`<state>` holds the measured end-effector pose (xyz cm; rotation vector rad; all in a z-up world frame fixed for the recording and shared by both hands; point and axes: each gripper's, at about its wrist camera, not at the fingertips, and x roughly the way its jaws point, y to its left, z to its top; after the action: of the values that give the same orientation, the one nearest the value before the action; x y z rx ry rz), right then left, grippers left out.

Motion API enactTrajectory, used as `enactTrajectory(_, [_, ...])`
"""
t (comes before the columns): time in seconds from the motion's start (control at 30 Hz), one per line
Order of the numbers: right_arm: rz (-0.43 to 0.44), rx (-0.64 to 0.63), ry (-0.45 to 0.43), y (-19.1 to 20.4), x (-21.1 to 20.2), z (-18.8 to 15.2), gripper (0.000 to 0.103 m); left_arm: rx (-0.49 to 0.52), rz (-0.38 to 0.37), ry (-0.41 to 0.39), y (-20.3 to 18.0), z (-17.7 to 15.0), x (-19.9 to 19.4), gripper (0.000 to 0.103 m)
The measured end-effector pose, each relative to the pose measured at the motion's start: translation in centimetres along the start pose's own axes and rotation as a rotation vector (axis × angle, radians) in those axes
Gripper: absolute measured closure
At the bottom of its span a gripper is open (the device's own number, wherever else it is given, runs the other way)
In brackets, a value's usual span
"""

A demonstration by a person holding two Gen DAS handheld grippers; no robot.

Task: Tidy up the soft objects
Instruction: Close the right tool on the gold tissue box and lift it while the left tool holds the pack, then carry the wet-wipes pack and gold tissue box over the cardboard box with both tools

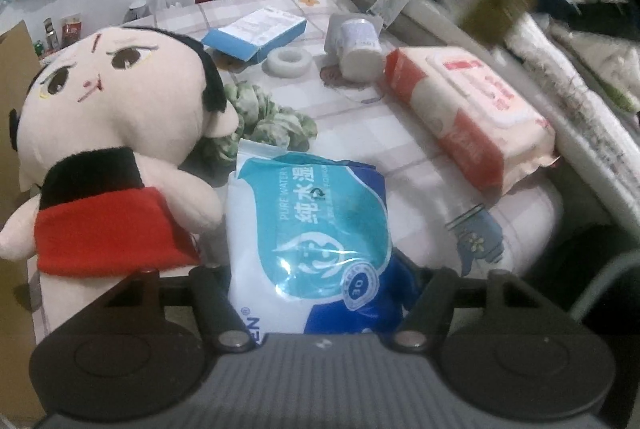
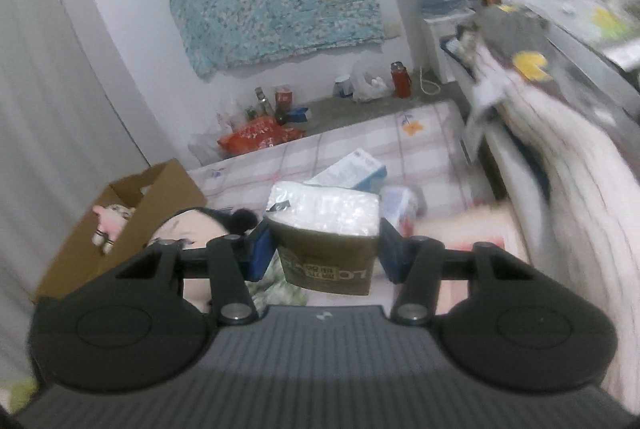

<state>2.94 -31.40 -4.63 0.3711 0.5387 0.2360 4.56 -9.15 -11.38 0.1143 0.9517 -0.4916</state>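
Bedding first: I see a checked mattress cover (image 1: 360, 133) carrying all the soft goods. My left tongs (image 1: 316, 293) pinch the near end of a blue-and-white wet wipe pack (image 1: 316, 229), which lies flat on the bed with its printed face up. Just left of it a plush doll (image 1: 116, 133) with black hair and a red top stands upright, its arm touching the pack's edge. Behind both, a green crumpled cloth (image 1: 264, 117) sits on the cover. To the right, well apart from the blue pack, an orange-and-white wipe pack (image 1: 472, 117) lies at an angle near the bed's right edge. Farther back I note a blue box (image 1: 256, 33), a white tape ring (image 1: 290, 61) and a tipped white cup (image 1: 360, 49).

My right tongs (image 2: 326, 253) are closed on a tissue pack (image 2: 324, 229) with a clear top and olive-brown lower wrapper, held up above the bed. Below and to its left the doll's head shows, partly hidden by the tongs. On the far left a brown cardboard box (image 2: 132, 213) stands open beside the bed, with a small pink plush (image 2: 110, 221) inside. Right side is motion-blurred; I cannot make out those piles.
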Motion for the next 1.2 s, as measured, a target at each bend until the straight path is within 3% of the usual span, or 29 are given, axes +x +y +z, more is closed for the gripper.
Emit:
enactTrajectory(0.33, [0.034,0.119,0.014,2.2,-5.1,-5.2,0.052,-0.026,-0.049,-0.092,-0.5,0.6,-5.7,0.035])
enactTrajectory(0.57, [0.122,0.114,-0.021,5.8,-9.0,-5.5,0.052,-0.075,-0.069,-0.185,0.2,0.2,-12.3,0.035])
enactTrajectory(0.73, [0.216,0.074,-0.047,9.2,-10.2,-4.3,0.052,-0.118,-0.045,-0.267,1.7,-0.5,-17.6,0.035])
enactTrajectory(1.03, [0.417,0.018,0.016,16.6,-6.5,-1.4,0.052,-0.223,0.071,-0.406,6.8,-1.8,-25.5,0.035])
enactTrajectory(1.2, [0.505,-0.002,0.105,21.3,-2.0,0.6,0.052,-0.313,0.162,-0.425,11.0,-1.6,-27.8,0.035])
